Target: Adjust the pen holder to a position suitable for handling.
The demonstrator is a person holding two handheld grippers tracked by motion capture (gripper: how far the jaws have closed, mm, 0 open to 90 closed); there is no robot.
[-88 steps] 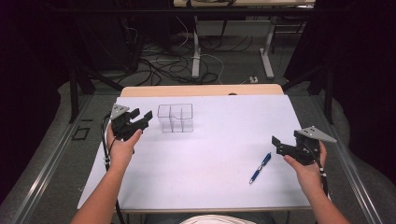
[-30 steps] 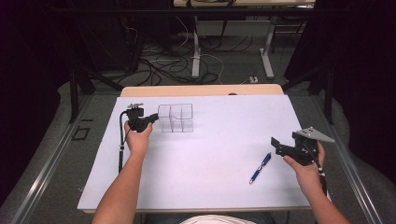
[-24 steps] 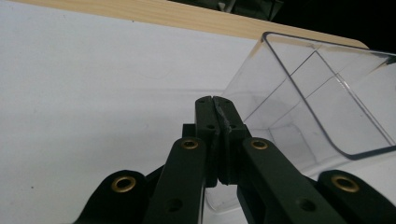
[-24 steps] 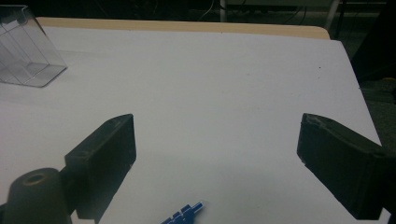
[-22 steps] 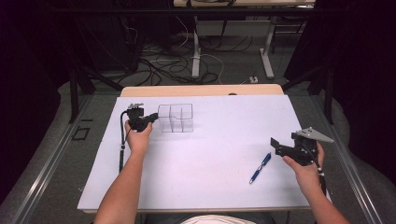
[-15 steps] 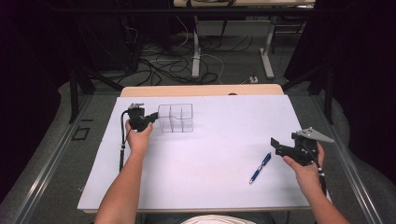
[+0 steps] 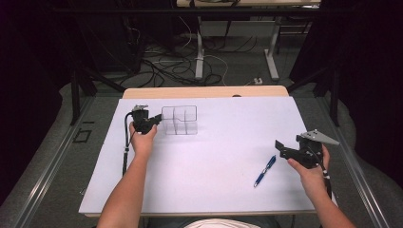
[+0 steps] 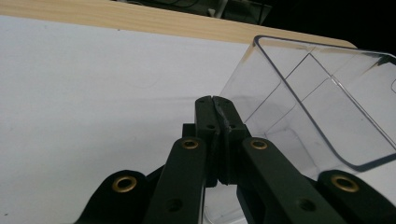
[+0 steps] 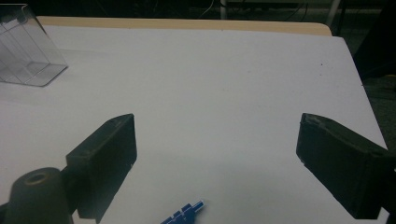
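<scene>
High view, left: My left hand-held gripper (image 7: 151, 119) sits upper left of the middle, clenched tight, its tips right at the left wall of the clear box (image 7: 179, 119). A few seconds ago it was farther left, away from the box.
High view, right: My right hand-held gripper (image 7: 281, 148) waits at the right edge, jaws wide apart. It has not moved. The blue pen (image 7: 264, 170) lies just left of it on the white counter (image 7: 214, 190).
Left gripper view: Jaws pressed together, tips at the box's near wall. I cannot tell if they pinch the wall.
Right gripper view: Jaws spread, nothing between them. The pen's tip peeks in at the bottom middle.
What it means: I think the box is now being steadied, and the pen comes next.
</scene>
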